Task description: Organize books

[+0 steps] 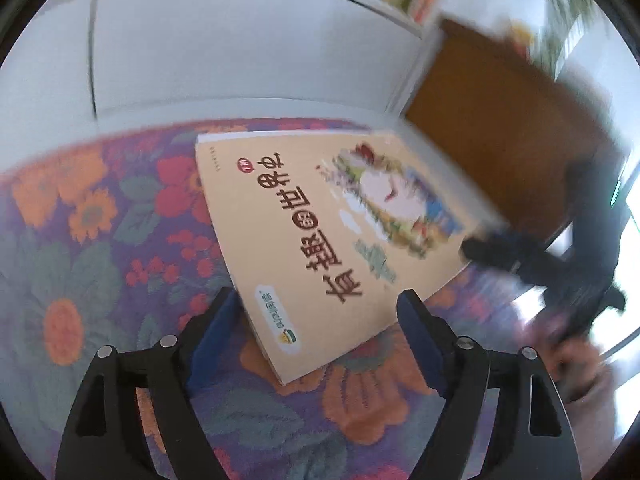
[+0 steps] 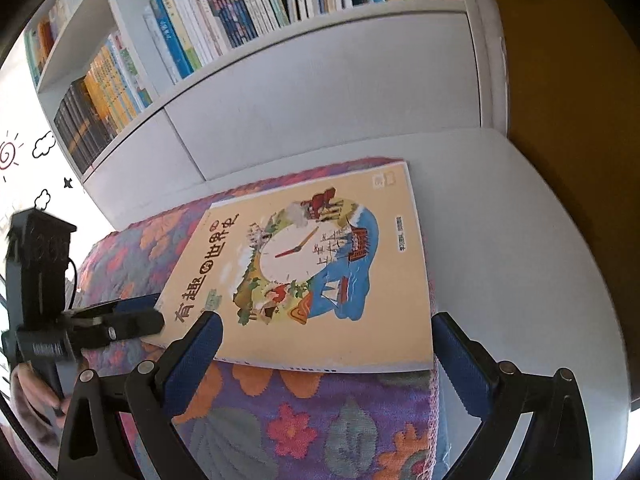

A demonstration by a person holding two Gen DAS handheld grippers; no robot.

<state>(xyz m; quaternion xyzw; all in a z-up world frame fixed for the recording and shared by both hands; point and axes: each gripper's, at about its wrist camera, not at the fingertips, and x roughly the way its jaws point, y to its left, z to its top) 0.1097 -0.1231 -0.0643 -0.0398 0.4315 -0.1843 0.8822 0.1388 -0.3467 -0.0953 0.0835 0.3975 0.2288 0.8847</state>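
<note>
A beige book (image 1: 320,240) with a clock picture on its cover (image 2: 320,272) lies flat on a floral cloth (image 1: 80,240). My left gripper (image 1: 318,300) is open, and the book's near corner sits between its blue pads without being pressed. In the right wrist view the left gripper (image 2: 154,318) shows at that same corner. My right gripper (image 2: 326,320) stands wide open and straddles the book's near edge. It also shows blurred in the left wrist view, where the right gripper (image 1: 496,250) is at the book's right side.
A white bookcase (image 2: 320,92) stands behind, its shelves packed with upright books (image 2: 240,20). The floral cloth (image 2: 300,432) covers a white surface (image 2: 500,220). A brown wooden panel (image 1: 500,120) rises at the right. A person's hand (image 2: 32,392) holds the left tool.
</note>
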